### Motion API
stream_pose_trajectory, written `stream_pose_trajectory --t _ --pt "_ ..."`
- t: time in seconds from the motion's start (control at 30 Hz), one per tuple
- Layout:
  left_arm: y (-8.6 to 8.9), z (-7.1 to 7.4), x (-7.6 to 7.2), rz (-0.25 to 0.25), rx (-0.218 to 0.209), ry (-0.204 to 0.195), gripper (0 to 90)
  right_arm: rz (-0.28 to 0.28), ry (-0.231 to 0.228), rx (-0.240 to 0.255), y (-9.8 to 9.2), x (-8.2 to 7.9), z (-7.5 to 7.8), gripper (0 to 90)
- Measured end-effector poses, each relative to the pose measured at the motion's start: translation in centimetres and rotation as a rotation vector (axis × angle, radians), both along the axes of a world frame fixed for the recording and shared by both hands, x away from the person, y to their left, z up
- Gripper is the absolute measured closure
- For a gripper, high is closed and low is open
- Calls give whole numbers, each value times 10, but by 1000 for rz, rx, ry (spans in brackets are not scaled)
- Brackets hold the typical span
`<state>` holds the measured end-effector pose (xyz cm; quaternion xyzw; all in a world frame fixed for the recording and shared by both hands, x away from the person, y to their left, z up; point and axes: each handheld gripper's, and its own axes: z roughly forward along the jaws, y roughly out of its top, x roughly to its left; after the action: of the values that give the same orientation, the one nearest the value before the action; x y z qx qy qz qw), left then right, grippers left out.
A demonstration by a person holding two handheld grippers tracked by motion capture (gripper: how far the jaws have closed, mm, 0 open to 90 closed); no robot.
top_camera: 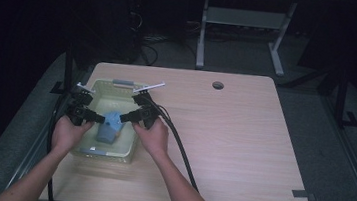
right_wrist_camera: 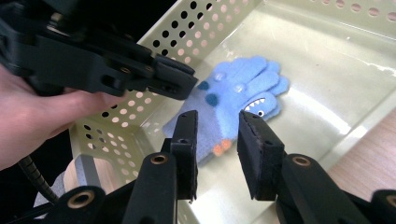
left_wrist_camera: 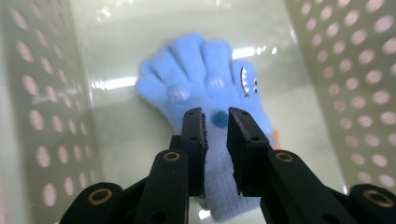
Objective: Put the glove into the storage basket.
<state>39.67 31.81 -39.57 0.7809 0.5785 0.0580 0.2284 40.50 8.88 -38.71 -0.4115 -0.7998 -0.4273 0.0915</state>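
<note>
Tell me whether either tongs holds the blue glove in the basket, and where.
Neither grips it. The left tongs and right tongs hover with jaws apart over the cuff end of the blue glove, which lies in the basket.

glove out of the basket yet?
No: in the right gripper view the fuzzy light-blue monster-face glove lies flat on the floor of the pale perforated plastic basket.
</note>
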Motion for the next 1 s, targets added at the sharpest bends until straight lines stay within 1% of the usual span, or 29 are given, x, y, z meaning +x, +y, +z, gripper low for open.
stream_pose_trajectory --t 0.03,0.07,0.1,0.13,0.17,0.2,0.23,0.27,0.3,0.33,0.37,0.4,0.53,0.6,0.63,0.7,0.73,0.8,0.83,0.87,0.9,0.93,0.97,1.0 --pt "-3 -2 2 7 2 9 763 -2 1 3 -1 0 0 679" --pt "-5 -4 3 0 19 16 762 -3 2 6 -3 0 0 677" --pt "-6 -5 4 3 32 13 762 -5 2 13 -4 0 0 674" --pt "-7 -6 6 7 34 11 762 -7 9 19 -6 0 1 673" --pt "-7 -7 7 3 36 14 763 -3 2 21 -8 0 0 672" --pt "-8 -9 8 -3 42 31 763 -3 5 21 -9 -1 1 671" --pt "-9 -11 9 -7 54 37 766 0 -2 20 -11 -1 1 669" --pt "-10 -12 10 -19 69 53 767 0 -5 21 -12 -1 2 667" --pt "-10 -14 11 -25 75 64 767 -5 1 25 -13 -1 2 667" --pt "-11 -17 13 -34 79 84 764 -9 5 25 -14 -1 3 665" --pt "-11 -18 14 -34 77 90 754 -8 -2 27 -15 -1 3 664" --pt "-11 -19 14 -32 70 90 740 -10 2 27 -16 -1 4 662" --pt "-11 -14 12 -26 54 56 690 -12 -4 30 -20 -1 5 650" --pt "-10 -11 11 -10 26 38 673 -15 0 37 -22 -1 5 648" --pt "-10 -9 11 -8 20 30 664 -16 -4 44 -23 0 4 645" --pt "-9 -6 10 -1 -4 15 655 -18 4 36 -25 0 4 632" --pt "-9 -4 9 6 -21 12 649 -21 3 42 -25 0 4 632" --pt "-9 -2 8 9 -34 -5 640 -22 6 46 -26 -1 5 628" --pt "-8 -1 8 -6 -47 -5 635 -20 7 44 -27 -1 4 622" --pt "-8 0 7 0 -54 -9 633 -20 9 43 -27 -1 4 618" --pt "-8 1 7 -5 -49 -13 633 -19 9 42 -27 -1 5 617" --pt "-8 2 6 -1 -54 -19 627 -15 7 41 -27 -1 5 614" --pt "-7 3 6 -14 -57 -22 622 -15 6 46 -28 -1 5 607" --pt "-7 3 6 -14 -60 -24 617 -15 4 48 -28 -1 6 602"
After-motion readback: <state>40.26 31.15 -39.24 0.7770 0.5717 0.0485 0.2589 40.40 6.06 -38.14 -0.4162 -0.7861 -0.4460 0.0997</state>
